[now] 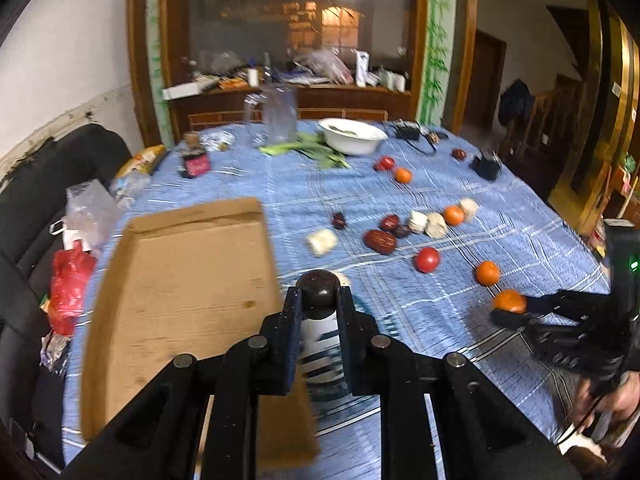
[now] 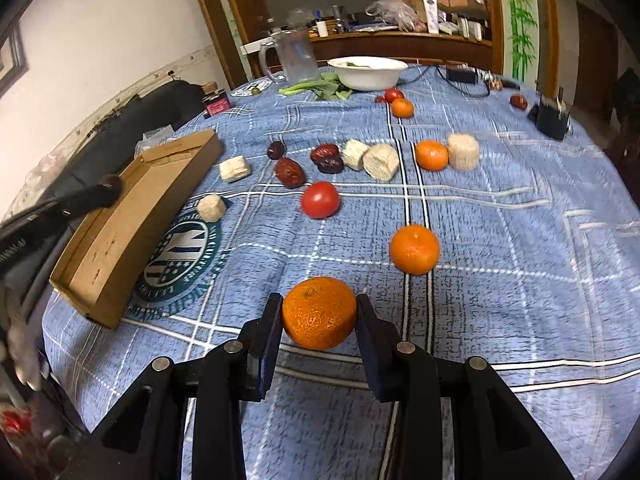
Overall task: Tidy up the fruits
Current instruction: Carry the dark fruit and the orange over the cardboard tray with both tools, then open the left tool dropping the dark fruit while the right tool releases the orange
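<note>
Dark date [image 1: 319,289] pinched between left gripper [image 1: 319,308] pads beside cardboard tray [image 1: 188,304]; mandarin [image 2: 319,313] clamped between right gripper [image 2: 319,320] pads, further from tray.

Left gripper [image 1: 319,300]: pitched down over the blue tablecloth [image 2: 500,240], jaws nearly together and clamped on a dark round fruit [image 1: 319,289] seated between the pad tips; linkage arms splayed wide behind. From the right wrist view it reaches in from the cloth's left edge, tip raised off the cloth. Right gripper [image 2: 319,314]: also pitched down toward the cloth, near its closer edge, pads pressed flat on both sides of an orange [image 2: 319,312]. A hand [image 1: 612,396] grips its handle beyond the cloth's right edge; image there blurred.
</note>
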{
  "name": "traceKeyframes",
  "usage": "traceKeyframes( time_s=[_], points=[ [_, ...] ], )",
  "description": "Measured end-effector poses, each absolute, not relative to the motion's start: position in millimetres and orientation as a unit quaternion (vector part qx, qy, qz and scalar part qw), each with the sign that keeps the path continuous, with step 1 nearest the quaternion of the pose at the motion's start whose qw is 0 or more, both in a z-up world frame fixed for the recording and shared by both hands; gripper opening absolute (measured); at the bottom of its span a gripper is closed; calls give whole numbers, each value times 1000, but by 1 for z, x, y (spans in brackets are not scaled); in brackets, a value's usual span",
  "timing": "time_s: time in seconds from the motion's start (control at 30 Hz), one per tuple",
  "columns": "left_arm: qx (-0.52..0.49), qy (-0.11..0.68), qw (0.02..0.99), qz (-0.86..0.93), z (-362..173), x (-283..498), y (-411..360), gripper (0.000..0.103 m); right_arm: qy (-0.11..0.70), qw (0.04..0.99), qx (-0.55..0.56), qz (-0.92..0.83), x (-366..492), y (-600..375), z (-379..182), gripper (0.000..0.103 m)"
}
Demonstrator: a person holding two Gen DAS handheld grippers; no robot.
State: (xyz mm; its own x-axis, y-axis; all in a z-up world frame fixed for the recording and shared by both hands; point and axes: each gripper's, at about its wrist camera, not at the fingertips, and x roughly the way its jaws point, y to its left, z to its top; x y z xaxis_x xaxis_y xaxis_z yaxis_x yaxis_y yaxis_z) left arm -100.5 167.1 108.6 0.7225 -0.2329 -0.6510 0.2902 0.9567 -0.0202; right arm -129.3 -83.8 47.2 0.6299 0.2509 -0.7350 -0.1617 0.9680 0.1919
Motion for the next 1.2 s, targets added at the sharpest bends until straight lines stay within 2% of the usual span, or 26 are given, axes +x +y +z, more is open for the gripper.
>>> traceKeyframes(
  time_s=[0.23, 0.37, 0.53, 0.87, 1.1, 1.2],
  points=[
    [26, 338, 935, -103, 111, -114, 219, 17, 361, 923, 49, 123, -155, -82, 112, 39],
    [-4, 359, 930, -78, 94, -104, 252, 17, 361, 918, 50, 155, -152, -58, 126, 39],
    [-14, 385, 921, -51, 71, -92, 276, 17, 388, 898, 37, 205, -134, -4, 115, 39],
    [-15, 418, 908, -14, 37, -76, 298, 17, 410, 863, -76, 286, -111, 143, 75, 39],
    [-47, 411, 910, -14, 36, -79, 307, 18, 437, 851, -98, 274, -93, 169, 39, 39],
    [-59, 398, 916, -15, 44, -87, 309, 22, 450, 847, -101, 265, -87, 169, 30, 40]
  ],
)
